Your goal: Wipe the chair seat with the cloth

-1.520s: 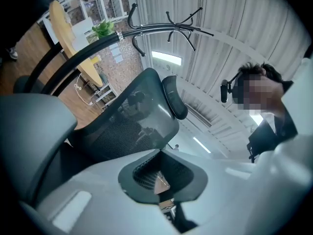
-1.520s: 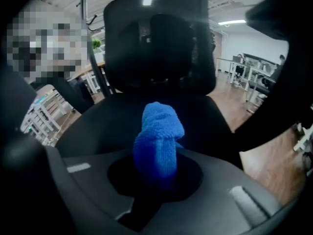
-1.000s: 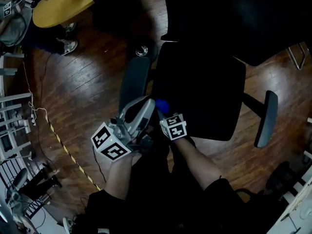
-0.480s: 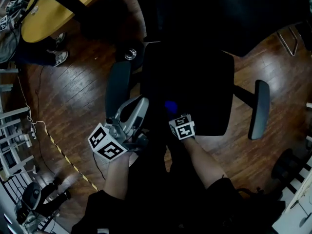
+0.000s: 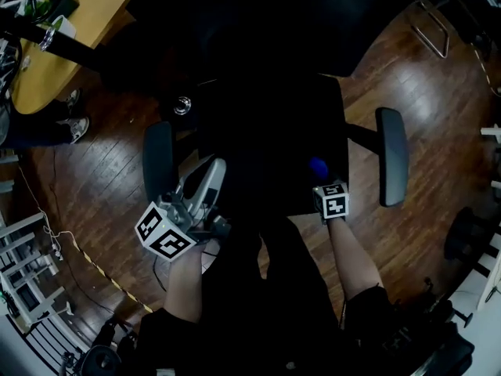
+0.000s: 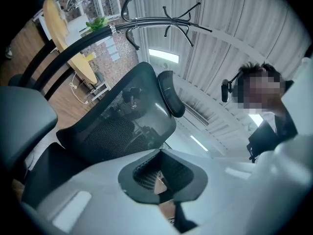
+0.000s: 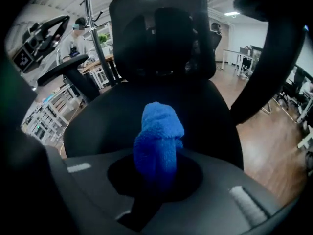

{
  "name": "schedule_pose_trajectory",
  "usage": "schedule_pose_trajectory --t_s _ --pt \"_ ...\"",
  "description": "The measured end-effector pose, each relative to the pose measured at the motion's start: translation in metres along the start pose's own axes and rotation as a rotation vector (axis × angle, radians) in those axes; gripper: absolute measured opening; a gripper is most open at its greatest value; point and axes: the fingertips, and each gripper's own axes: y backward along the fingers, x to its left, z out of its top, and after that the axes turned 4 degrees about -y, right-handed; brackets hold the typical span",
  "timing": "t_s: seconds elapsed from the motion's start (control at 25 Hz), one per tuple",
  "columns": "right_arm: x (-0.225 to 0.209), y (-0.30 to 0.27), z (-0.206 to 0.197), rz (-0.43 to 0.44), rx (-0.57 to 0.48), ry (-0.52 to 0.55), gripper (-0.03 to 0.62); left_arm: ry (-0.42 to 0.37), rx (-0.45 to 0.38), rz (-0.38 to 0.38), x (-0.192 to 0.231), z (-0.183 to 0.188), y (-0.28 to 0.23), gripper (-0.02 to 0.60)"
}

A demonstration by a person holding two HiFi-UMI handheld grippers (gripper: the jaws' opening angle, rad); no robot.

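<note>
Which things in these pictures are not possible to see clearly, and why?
1. Head view: the seat is too dark to show dirt or wiped parts.
2. Right gripper view: the cloth hides whether its own tip touches the seat.
3. Head view: the jaws of the right gripper are hidden under its own body.

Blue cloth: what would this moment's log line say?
right tool: shut on blue cloth | cloth: over chair seat | left tool: empty
</note>
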Motion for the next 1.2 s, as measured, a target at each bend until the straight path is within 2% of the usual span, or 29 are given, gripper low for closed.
schedule_pose_trajectory --t_s 0.32,0.48,0.6,0.68,0.88,1.04,1.2 --pt "-0.011 0.005 -0.001 -0.063 -0.001 0.014 0.038 0.004 -0.004 0.003 0.003 0.001 0.002 -0.008" --pt "-0.009 -0.001 0.018 -0.094 -0.027 -0.08 0.038 0.014 -0.017 0.009 0.013 0.003 0.008 -0.008" --pt "0.024 -0.032 0.073 -0.012 -0.086 -0.113 0.038 0.039 -0.028 0.011 0.023 0.005 0.015 -0.008" --pt "0.053 -0.06 0.113 0.061 -0.082 -0.099 0.038 0.055 -0.042 0.027 0.029 0.007 0.021 -0.008" --pt "0.117 -0.119 0.195 0.195 -0.078 0.063 0.038 0.065 -0.038 0.028 0.03 0.008 0.022 -0.008" --pt "0.169 -0.157 0.231 0.281 -0.084 0.081 0.038 0.085 -0.044 0.031 0.038 0.007 0.019 -0.008" --pt "0.199 -0.188 0.245 0.33 -0.077 0.094 0.04 0.105 -0.044 0.053 0.043 0.001 0.018 -0.008"
